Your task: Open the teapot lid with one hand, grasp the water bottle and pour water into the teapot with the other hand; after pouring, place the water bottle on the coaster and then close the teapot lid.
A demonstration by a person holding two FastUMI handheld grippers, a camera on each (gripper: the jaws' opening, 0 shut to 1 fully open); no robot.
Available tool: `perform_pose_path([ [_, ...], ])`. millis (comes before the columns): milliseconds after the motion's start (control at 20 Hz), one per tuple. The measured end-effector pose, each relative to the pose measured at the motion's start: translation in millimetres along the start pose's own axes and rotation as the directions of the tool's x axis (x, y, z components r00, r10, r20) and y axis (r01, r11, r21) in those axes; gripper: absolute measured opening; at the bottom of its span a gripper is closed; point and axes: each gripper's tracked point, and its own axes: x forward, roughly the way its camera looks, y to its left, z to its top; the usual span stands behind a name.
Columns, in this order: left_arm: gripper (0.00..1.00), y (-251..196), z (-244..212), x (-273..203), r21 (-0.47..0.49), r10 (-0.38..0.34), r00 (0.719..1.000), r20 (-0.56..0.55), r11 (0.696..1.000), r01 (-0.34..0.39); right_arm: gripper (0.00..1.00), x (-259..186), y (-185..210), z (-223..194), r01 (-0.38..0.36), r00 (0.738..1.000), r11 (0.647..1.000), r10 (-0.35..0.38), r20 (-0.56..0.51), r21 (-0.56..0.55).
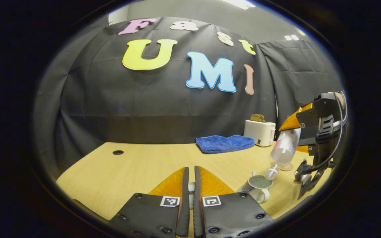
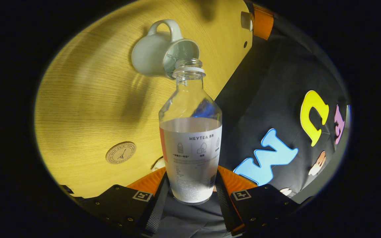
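Fingers of the left gripper [image 1: 191, 180] stand nearly together over the bench [image 1: 127, 168], gripping something pale between them that I cannot identify. Right gripper [image 2: 190, 185] fingers clamp the water bottle [image 2: 190, 138] by its base, tipped mouth-down over the open teapot [image 2: 162, 51]. Coaster [image 2: 121, 152] lies near the bench's edge.

— How are my left tongs [image 1: 190, 185]?
— Fingers nearly together, pointing level and forward.
— And my right tongs [image 2: 190, 188]?
— Tipped over sideways, both fingers pressing what they hold.
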Motion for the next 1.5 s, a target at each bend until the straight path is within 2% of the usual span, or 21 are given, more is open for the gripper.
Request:
perform_pose_path([
  [100,0.11,1,1,-4,-0.002,0.007,1.0,0.003,1.0,-0.007,0.73,1,-2,1,0.024,1.0,1.0,-0.024,0.006,-0.014],
  [350,0.11,0,1,-7,-0.003,0.021,1.0,0.001,1.0,-0.021,0.73,3,0,-5,0.007,1.0,1.0,-0.007,0.004,0.024],
  [600,0.11,-3,7,-6,-0.017,0.044,0.999,-0.017,0.999,-0.044,0.73,6,20,-1,-0.044,0.999,0.974,0.037,0.035,0.223],
  [750,0.11,-2,12,-7,-0.016,0.074,0.997,-0.026,0.997,-0.074,0.73,9,36,7,-0.098,0.994,0.925,0.072,0.084,0.367],
  [900,0.12,-6,18,-7,0.004,0.104,0.994,-0.032,0.995,-0.104,0.74,14,52,15,-0.167,0.984,0.837,0.11,0.139,0.52],
  [1000,0.11,-13,22,-5,0.016,0.12,0.992,-0.036,0.993,-0.119,0.73,16,63,19,-0.217,0.974,0.764,0.131,0.182,0.608],
  [1100,0.12,-24,27,-3,0.022,0.131,0.991,-0.038,0.991,-0.13,0.73,17,73,22,-0.273,0.961,0.665,0.15,0.234,0.695],
  [1200,0.12,-38,30,1,0.031,0.137,0.99,-0.041,0.99,-0.136,0.73,18,82,24,-0.319,0.947,0.55,0.149,0.286,0.772],
  [1300,0.11,-56,30,5,0.033,0.133,0.99,-0.047,0.991,-0.132,0.74,17,89,22,-0.344,0.938,0.452,0.135,0.319,0.823],
  [1500,0.12,-87,30,15,0.03,0.133,0.989,-0.061,0.991,-0.131,0.73,24,102,14,-0.365,0.931,0.299,0.098,0.352,0.882],
])
